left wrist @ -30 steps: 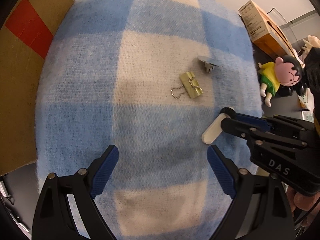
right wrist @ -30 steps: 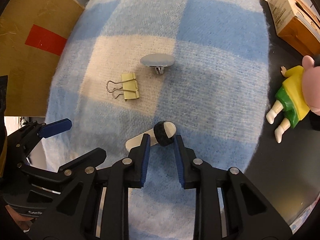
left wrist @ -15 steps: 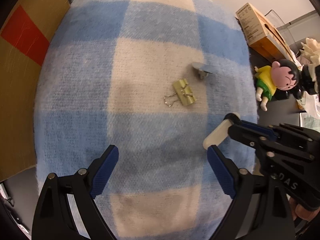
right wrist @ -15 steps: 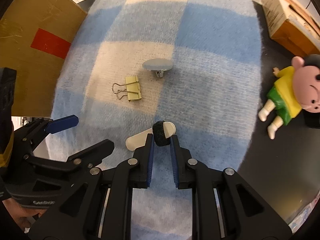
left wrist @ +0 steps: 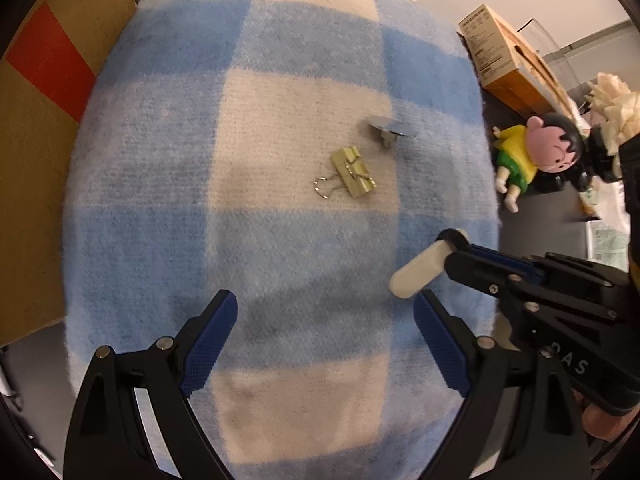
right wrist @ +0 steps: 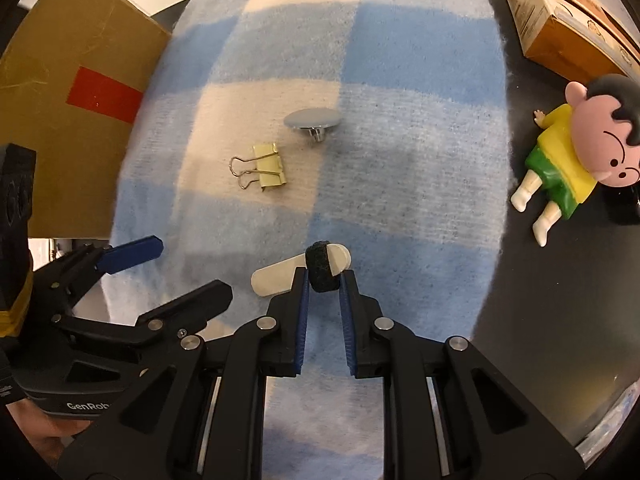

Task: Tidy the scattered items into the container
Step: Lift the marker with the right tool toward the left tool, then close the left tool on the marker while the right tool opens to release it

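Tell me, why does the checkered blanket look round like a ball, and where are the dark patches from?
Both wrist views use fisheye lenses, so the flat blanket bulges and corners go black. In the left wrist view, a soft shadow lies ahead of the open left gripper. In the right wrist view, the metal disc shines, and the right gripper looks sharp.

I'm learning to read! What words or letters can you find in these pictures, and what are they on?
"DAS": on the right hand-held gripper, seen from the left camera.
"GenRob", cut off there: on the left hand-held gripper, seen from the right camera.
Small print on the box: too blurred to read.
Red patch on the cardboard box: no words.
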`<state>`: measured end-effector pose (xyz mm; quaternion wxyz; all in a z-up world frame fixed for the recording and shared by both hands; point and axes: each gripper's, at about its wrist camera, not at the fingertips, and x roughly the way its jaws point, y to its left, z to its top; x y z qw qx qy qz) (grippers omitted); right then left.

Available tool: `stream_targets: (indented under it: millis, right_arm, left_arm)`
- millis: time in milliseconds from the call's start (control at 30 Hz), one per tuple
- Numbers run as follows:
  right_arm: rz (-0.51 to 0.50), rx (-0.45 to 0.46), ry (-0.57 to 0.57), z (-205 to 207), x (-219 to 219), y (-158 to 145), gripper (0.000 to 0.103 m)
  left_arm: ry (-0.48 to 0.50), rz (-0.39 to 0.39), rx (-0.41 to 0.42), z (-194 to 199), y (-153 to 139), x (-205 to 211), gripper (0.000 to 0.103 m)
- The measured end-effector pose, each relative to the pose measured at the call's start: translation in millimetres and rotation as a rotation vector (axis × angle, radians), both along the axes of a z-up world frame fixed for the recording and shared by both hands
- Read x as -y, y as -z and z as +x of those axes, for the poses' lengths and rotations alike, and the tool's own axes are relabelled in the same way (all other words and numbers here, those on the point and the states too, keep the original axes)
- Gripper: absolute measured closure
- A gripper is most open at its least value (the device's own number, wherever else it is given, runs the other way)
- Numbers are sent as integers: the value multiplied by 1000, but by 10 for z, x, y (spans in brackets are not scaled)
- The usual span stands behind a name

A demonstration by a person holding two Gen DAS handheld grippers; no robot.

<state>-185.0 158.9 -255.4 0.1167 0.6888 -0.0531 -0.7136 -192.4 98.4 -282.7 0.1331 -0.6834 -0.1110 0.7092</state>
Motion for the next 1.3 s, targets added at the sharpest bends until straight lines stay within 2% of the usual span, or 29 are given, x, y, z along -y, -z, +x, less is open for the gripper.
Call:
stream_targets:
  millis: [167,200,233,300,500,700,767,800,833,867,1067,1100,1200,1233,1300]
  right_arm:
    - [-27,-10,16,5,213,-66,87]
    - [-37,-12,20,-1,233,-74,87]
    - [-58,-10,30,-5,259,-66,87]
    - [-87,-8,40,-10,285,-77,87]
    - [-134,-7,49,-7,350,-109,87]
    - [-218,14,89,-8,349,-59,87]
    - [-244,27,102,-5,354,-29,87]
    - [-249,32,102,2,357,-22,87]
    - [-255,36,102,11,359,-16,87]
    - [-260,38,106,23,357,-10,87]
    - [-289,55,136,69,341,29,87]
    - [-286,57,136,73,350,36,87]
    - [-289,62,139,72,367,61,89]
    - [-298,66,143,70,364,73,93]
    - [-295,64,147,70,366,82,94]
  left_arm:
    - [-19,63,11,-27,-27,24,15]
    - [-32,92,23,-36,-16,38,24]
    - [-45,121,34,-45,-5,52,39]
    - [-62,157,54,-62,21,59,47]
    - [-80,205,58,-76,21,35,53]
    - [-122,315,46,-55,-5,116,56]
    - [-124,313,44,-61,-14,114,57]
    - [-126,315,45,-64,-15,112,63]
    - [-123,319,50,-70,-9,103,73]
    - [-119,322,54,-75,-4,95,77]
    - [-113,295,61,-76,10,66,79]
    - [-109,288,59,-72,7,58,81]
    - [-81,280,32,-62,-59,39,94]
    - [-68,273,21,-60,-90,27,94]
    - [-65,274,22,-58,-99,32,94]
